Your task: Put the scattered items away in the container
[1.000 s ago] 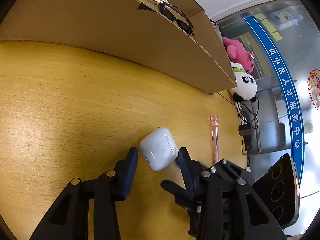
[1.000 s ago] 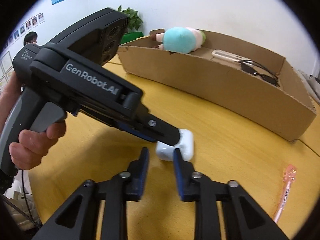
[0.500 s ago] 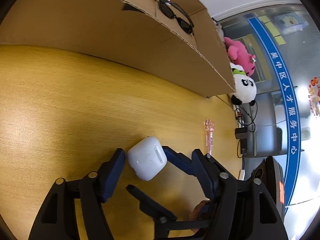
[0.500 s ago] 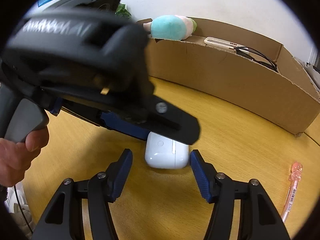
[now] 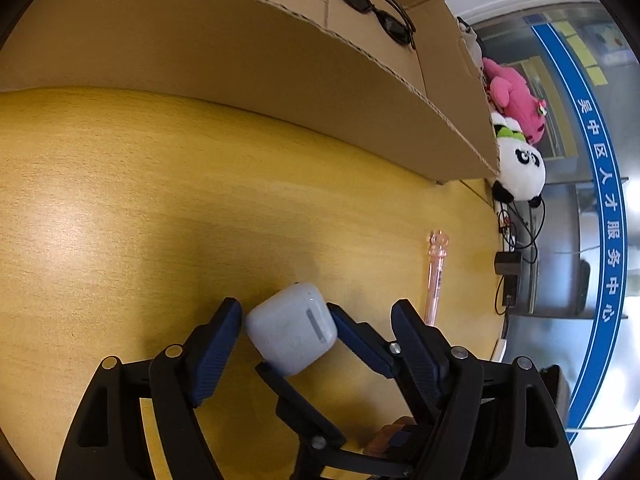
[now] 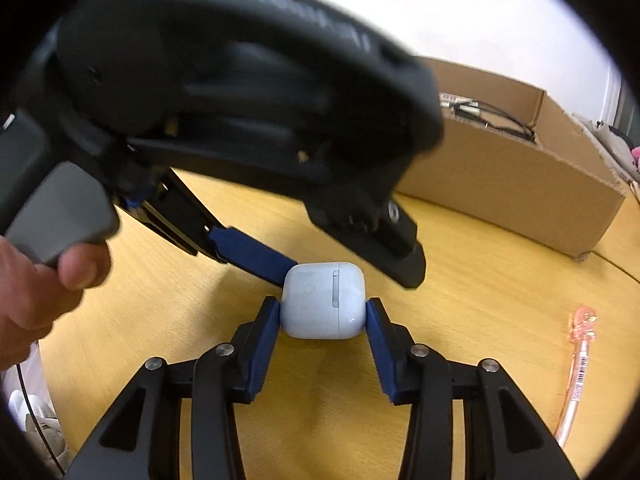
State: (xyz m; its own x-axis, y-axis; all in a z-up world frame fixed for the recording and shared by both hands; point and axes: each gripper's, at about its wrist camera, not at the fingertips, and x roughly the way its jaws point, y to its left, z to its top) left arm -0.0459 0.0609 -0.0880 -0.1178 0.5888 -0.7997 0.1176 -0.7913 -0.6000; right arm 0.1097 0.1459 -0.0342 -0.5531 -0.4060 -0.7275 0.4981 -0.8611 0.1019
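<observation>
A white earbud case [image 6: 323, 305] sits on the yellow wooden table. My right gripper [image 6: 322, 314] is shut on it, both blue pads touching its sides. In the left wrist view the case [image 5: 291, 327] lies between my left gripper's [image 5: 316, 312] open fingers; the left pad is beside it and the right finger stands apart. The right gripper's fingers [image 5: 360, 344] cross in from below there. The cardboard box [image 6: 520, 184] stands behind, also in the left wrist view [image 5: 240, 52]. A pink pen [image 6: 580, 364] lies to the right on the table, also in the left wrist view [image 5: 434, 276].
Black sunglasses [image 5: 376, 8] lie inside the box. A panda plush [image 5: 518, 164] and a pink plush [image 5: 514, 96] sit past the box's right end. Cables and a black adapter [image 5: 508, 264] hang beyond the table edge. The left gripper's body [image 6: 224, 100] looms over the case.
My right gripper has closed its fingers onto the earbud case. My left gripper has opened wider around it and moved closer over it.
</observation>
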